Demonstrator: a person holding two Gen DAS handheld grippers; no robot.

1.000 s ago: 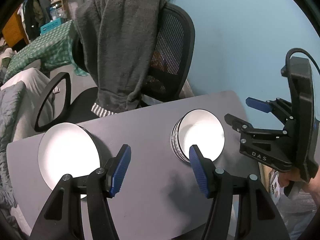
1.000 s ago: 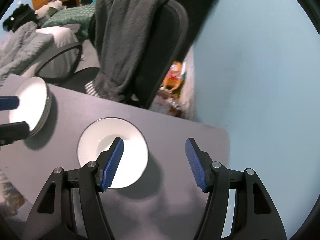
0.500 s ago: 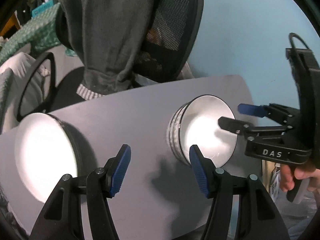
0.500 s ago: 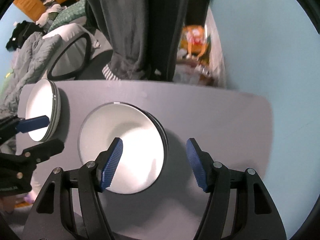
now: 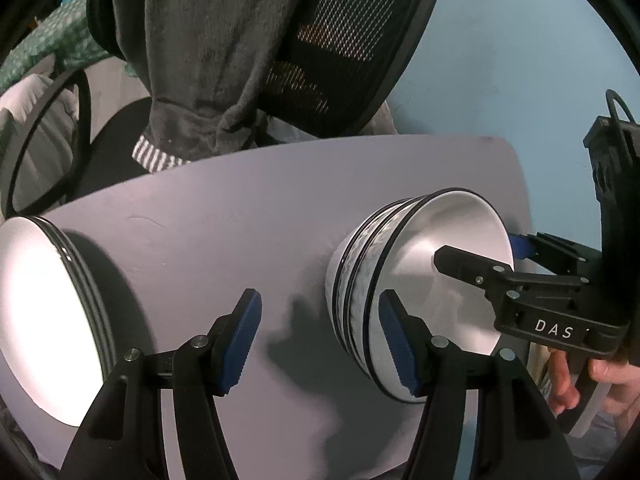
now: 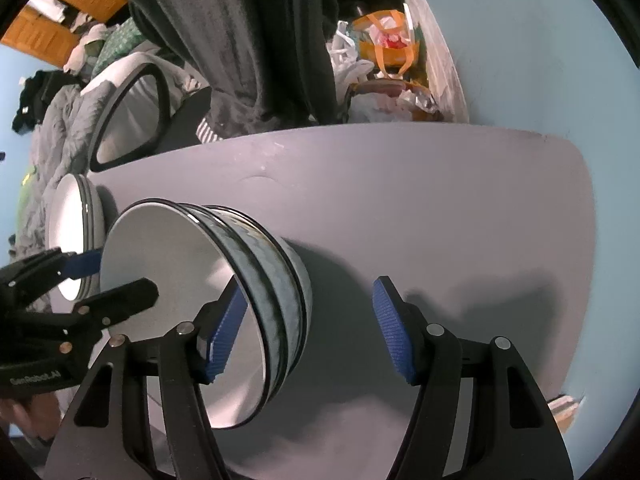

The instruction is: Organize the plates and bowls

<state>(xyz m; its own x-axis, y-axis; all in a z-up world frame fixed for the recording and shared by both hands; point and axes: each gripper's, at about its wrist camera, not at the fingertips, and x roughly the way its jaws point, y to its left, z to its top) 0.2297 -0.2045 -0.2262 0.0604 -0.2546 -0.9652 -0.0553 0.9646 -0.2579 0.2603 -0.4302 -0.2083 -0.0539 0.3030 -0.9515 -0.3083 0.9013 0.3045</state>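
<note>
A stack of white bowls with patterned blue-grey sides (image 5: 404,280) (image 6: 264,276) stands on the grey table (image 5: 224,216) (image 6: 420,208). A stack of white plates (image 5: 44,320) (image 6: 74,232) lies at the table's left end. My left gripper (image 5: 320,336) is open, its right finger beside the bowls' near wall. My right gripper (image 6: 306,328) is open and straddles the bowl rim, with its left finger inside the top bowl and its right finger outside; it also shows in the left wrist view (image 5: 480,252).
A black mesh office chair (image 5: 340,40) with a grey sweater (image 5: 212,52) draped over it stands close behind the table. A light blue wall (image 6: 540,60) runs along the right. Bags and clutter (image 6: 384,56) lie on the floor behind the table.
Both grippers have moved down and closer to the bowl stack. My right gripper's left finger has gone into the top bowl. Nothing has been gripped.
</note>
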